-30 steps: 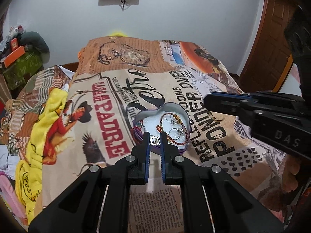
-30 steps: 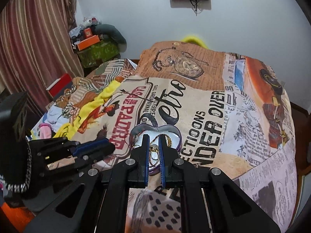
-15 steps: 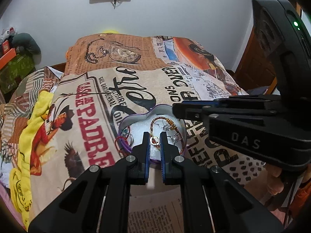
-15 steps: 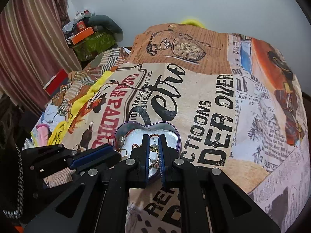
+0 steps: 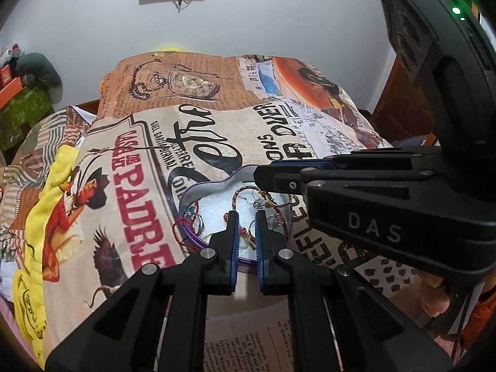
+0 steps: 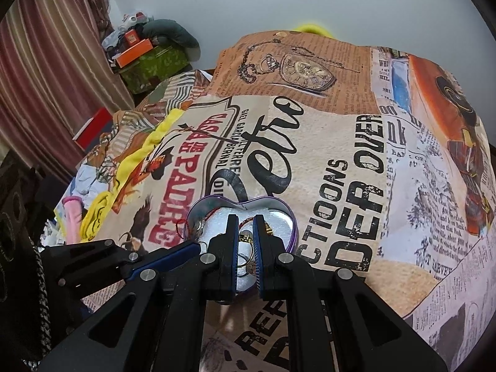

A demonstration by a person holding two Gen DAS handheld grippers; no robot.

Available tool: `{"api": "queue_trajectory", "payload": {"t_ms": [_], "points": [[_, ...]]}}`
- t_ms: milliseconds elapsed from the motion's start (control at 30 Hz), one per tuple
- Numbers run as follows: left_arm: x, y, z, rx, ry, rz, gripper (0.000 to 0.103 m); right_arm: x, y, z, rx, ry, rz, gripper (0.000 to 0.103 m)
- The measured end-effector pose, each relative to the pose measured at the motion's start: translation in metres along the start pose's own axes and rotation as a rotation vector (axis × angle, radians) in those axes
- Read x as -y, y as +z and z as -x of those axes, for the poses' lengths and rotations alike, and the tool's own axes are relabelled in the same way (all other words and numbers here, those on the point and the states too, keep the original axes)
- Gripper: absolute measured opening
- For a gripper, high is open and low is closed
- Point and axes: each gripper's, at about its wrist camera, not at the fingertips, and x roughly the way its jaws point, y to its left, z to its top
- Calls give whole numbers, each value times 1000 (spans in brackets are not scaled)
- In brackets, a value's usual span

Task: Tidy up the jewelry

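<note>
Both narrow-gapped claws, left claw and right claw, crowd the heart tin on the printed bedspread.

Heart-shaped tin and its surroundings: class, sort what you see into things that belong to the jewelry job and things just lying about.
Part of the job:
heart-shaped tin
red cord bracelet
rings
gold bangle
left gripper
right gripper

Lying about:
printed bedspread
yellow cloth
orange box
green box

left tongs slightly parted, right tongs likewise, side by side
</note>
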Motion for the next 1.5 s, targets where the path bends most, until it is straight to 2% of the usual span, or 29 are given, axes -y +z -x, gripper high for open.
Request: {"api": "queue_trajectory", "payload": {"t_ms": [200, 300, 367, 700, 867, 1033, 1200, 1433, 1500], "points": [[-3, 0, -1, -15, 11, 8, 8, -2, 0, -2, -26, -6, 3, 9], [-7, 1, 1, -17, 15, 17, 8, 1, -1, 1, -29, -1, -14, 18], [-9, 2, 4, -14, 19, 27, 9, 3, -1, 6, -16, -7, -24, 24], [-10, 18, 48, 56, 26, 64, 10, -1, -3, 52, 80, -29, -30, 24], [0, 28, 91, 138, 23, 64, 11, -15, -6, 97, 185, -58, -2, 24], [17, 35, 155, 267, 22, 49, 15, -37, -15, 157, 329, -93, 37, 24], [37, 28, 220, 415, 26, 39, 31, -59, -33, 214, 492, -127, 58, 24], [55, 0, 298, 576, 3, 65, 38, -91, -79, 285, 719, -188, 64, 24], [63, -10, 315, 610, 35, 44, 48, -97, -88, 297, 759, -204, 55, 24]]}}
